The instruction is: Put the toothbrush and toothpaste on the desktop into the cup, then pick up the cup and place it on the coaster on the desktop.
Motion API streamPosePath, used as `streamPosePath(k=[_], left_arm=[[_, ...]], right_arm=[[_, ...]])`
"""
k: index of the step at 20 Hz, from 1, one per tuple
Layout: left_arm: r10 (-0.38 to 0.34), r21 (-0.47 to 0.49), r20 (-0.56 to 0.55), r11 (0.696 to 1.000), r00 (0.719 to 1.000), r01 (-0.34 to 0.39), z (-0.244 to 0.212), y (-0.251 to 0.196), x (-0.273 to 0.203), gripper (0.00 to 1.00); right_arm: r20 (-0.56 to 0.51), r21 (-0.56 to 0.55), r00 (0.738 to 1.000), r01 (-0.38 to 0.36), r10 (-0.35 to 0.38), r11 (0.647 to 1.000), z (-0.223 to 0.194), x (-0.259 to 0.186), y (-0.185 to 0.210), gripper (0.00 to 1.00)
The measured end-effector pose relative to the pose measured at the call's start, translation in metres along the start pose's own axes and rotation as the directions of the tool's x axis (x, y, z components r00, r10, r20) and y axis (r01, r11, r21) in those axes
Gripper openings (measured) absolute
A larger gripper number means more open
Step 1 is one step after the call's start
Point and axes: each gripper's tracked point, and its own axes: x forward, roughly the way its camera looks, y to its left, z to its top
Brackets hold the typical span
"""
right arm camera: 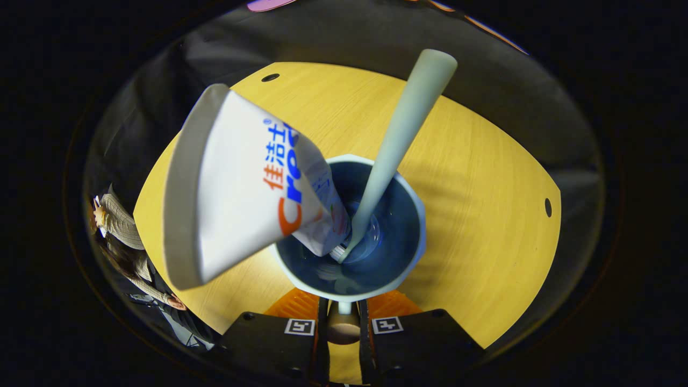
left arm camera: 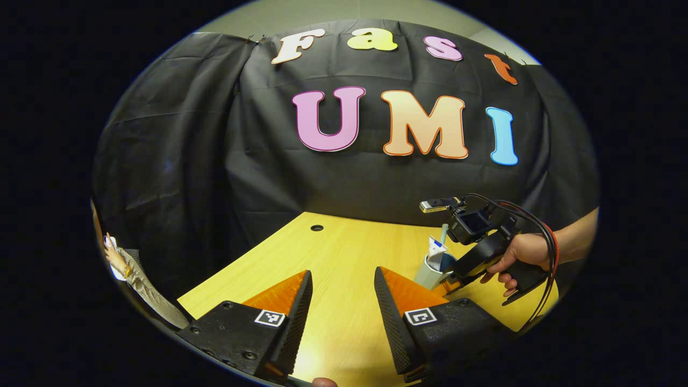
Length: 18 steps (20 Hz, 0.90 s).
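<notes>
In the right gripper view, the toothbrush (right arm camera: 400, 134) leans toward upper right and the toothpaste (right arm camera: 236, 188) toward upper left inside the cup (right arm camera: 414, 252); the right tongs (right arm camera: 343, 317) pinch its handle. Left tongs (left arm camera: 343, 301) gape empty over the counter (left arm camera: 344, 252).

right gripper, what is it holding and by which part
The right gripper holds the cup by its near rim, fingers pinching the wall. The left gripper is open and holds nothing.
</notes>
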Motion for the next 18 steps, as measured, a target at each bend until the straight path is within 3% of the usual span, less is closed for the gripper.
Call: streamPosePath(k=[13, 18], left_arm=[[-0.009, 0.027, -0.005, 1.000, 1.000, 0.010, -0.0015, 0.0119, -0.0058, 0.65], [-0.021, 0.031, -0.009, 0.999, 1.000, 0.021, -0.0011, 0.0101, -0.0059, 0.65]], right_arm=[[-0.016, -0.008, 0.999, 0.029, -0.029, 1.000, -0.0010, -0.0008, -0.0024, 0.24], [-0.012, -0.008, 0.999, 0.046, -0.046, 0.999, -0.0049, -0.0001, 0.0043, 0.29]])
